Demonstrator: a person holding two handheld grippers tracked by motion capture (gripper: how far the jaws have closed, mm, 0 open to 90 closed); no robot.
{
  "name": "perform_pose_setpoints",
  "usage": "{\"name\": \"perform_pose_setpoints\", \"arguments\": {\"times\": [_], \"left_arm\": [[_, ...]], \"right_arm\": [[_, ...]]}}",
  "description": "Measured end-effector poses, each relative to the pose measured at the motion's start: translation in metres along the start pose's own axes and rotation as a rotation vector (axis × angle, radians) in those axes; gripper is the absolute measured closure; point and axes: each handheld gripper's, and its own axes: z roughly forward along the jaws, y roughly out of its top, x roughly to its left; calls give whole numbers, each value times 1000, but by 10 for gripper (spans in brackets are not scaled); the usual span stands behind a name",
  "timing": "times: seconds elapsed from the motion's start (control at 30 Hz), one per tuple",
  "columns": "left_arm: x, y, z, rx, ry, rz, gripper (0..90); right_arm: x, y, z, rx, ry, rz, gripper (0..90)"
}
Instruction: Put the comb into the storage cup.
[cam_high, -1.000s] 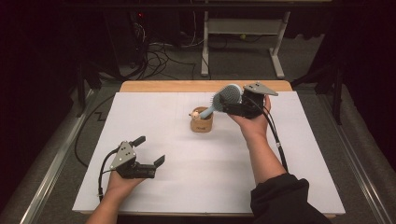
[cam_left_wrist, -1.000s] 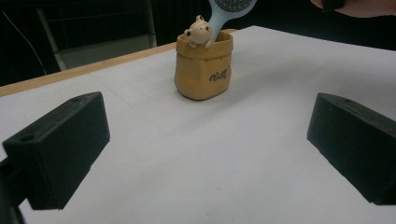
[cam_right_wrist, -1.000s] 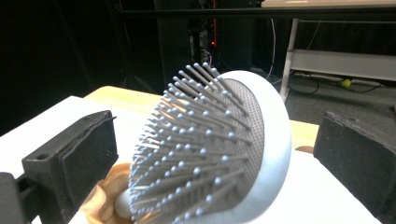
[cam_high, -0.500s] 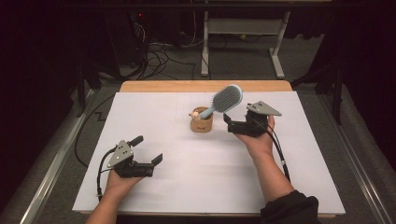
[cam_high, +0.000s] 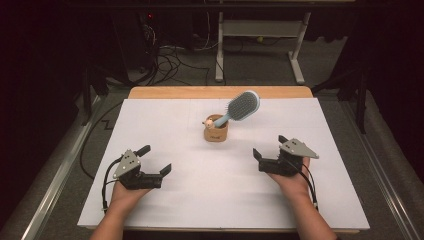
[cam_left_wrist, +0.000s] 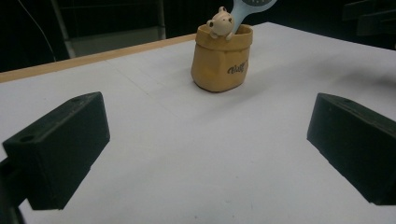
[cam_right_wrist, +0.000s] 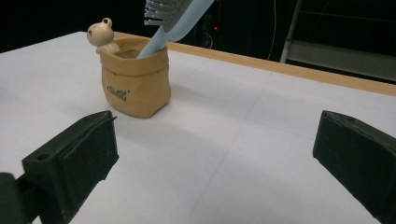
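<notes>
A tan sack-shaped holder (cam_high: 216, 131) (cam_left_wrist: 220, 57) (cam_right_wrist: 135, 81) with a small bear figure on its rim stands mid-table. A light blue hairbrush (cam_high: 240, 108) (cam_right_wrist: 173, 18) leans in it, handle down, head up to the right. My left gripper (cam_high: 156, 161) (cam_left_wrist: 205, 154) rests near the front left, open and empty. My right gripper (cam_high: 270, 147) (cam_right_wrist: 217, 163) sits at the front right, open with nothing between its jaws, well short of the holder.
A white sheet (cam_high: 200, 200) covers the table; a bare wooden strip (cam_high: 220, 92) runs along the far edge. Beyond it are cables and a metal stand (cam_high: 260, 45) on the dark floor. A rail (cam_high: 55, 185) runs along the left side.
My right gripper let go of the hairbrush, left it standing in the holder, and drew back toward the front right. The left gripper barely moved.
</notes>
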Motion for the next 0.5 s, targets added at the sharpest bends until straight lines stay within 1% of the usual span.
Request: {"name": "perform_pose_setpoints", "arguments": {"times": [0.13, 0.23, 0.3, 0.37, 0.5], "left_arm": [[-1, 0, -2, 2, 5, 2, 0], [-2, -1, -4, 5, 3, 5, 0], [-2, -2, -5, 5, 4, 3, 0], [-1, -4, -7, 6, 6, -4, 0], [2, -8, -11, 11, 14, -31, 0]], "right_arm": [[-7, -14, -24, -23, -5, 5, 5], [-13, -22, -42, -41, -29, 2, 5], [-17, -25, -53, -63, -40, 6, 5], [-23, -27, -64, -80, -41, 24, 5], [-30, -31, -83, -96, -61, 44, 5]]}}
